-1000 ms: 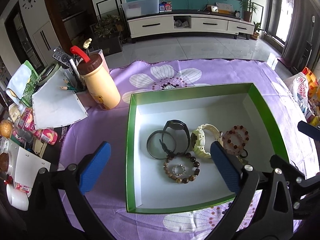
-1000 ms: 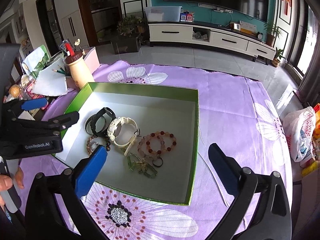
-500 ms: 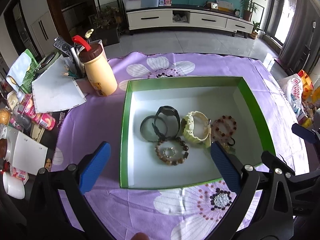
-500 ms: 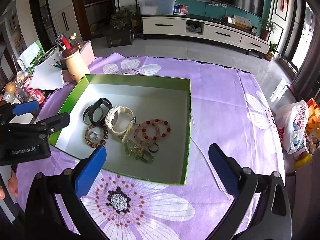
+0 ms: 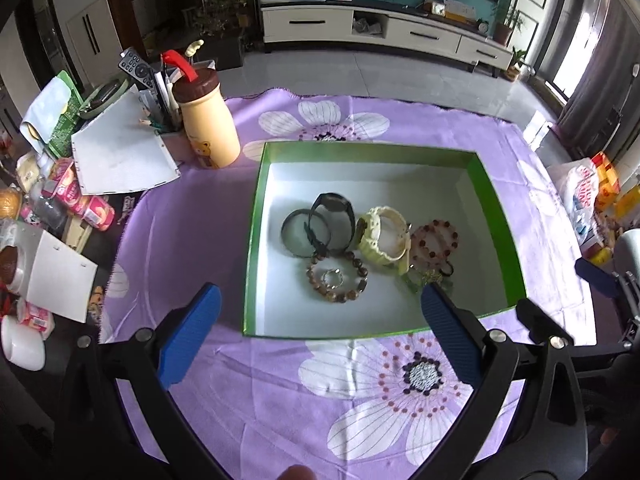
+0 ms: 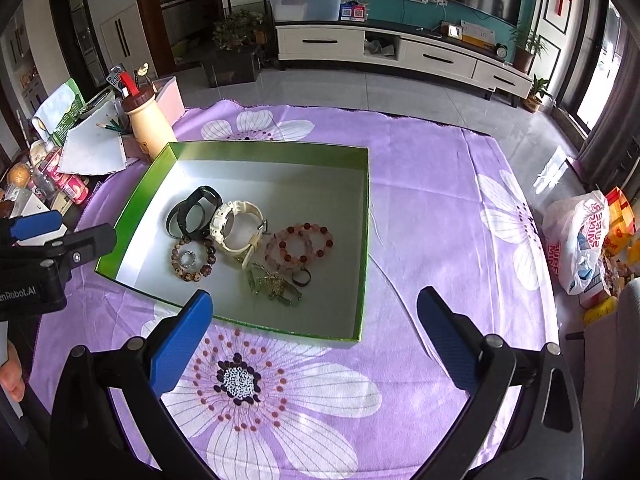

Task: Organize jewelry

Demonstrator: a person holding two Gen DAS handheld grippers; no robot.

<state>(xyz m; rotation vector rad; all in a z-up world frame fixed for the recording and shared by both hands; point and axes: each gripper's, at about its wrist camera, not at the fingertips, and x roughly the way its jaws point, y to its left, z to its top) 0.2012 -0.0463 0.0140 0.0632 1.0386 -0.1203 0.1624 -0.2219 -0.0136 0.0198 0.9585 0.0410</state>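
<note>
While both grippers hovered above the table, neither held anything. The left gripper [image 5: 320, 336] had its blue pads spread wide, released, over the near edge of a green box [image 5: 502, 216]. The right gripper [image 6: 314, 340] was likewise spread wide and empty, near the box's front right corner.

The box, white inside, sat on a purple tablecloth [image 6: 432, 208] printed with large white flowers. All the jewelry lay clustered together on the box floor: a black watch [image 5: 332, 222] overlapping a dark bangle [image 5: 294, 234], a cream watch [image 5: 384, 240] just right of them, a pink and red bead bracelet [image 5: 434, 240] touching the cream watch, and a brown bead bracelet [image 5: 338, 278] in front with a small silver ring [image 5: 332, 278] lying inside its loop. A tangled gold and green chain [image 6: 274, 286] and a dark ring [image 6: 301, 278] rested nearest the front.

Left of the box stood a yellow bottle [image 5: 206, 128] with a brown cap, beside papers [image 5: 120, 156], pencils and snack packets. A plastic bag [image 6: 580, 240] sat past the cloth's right edge.

Beyond the table was a living room with a shiny tiled floor [image 6: 400, 92], a long white TV cabinet [image 6: 384, 52] against a teal wall, and potted plants [image 6: 236, 36].
</note>
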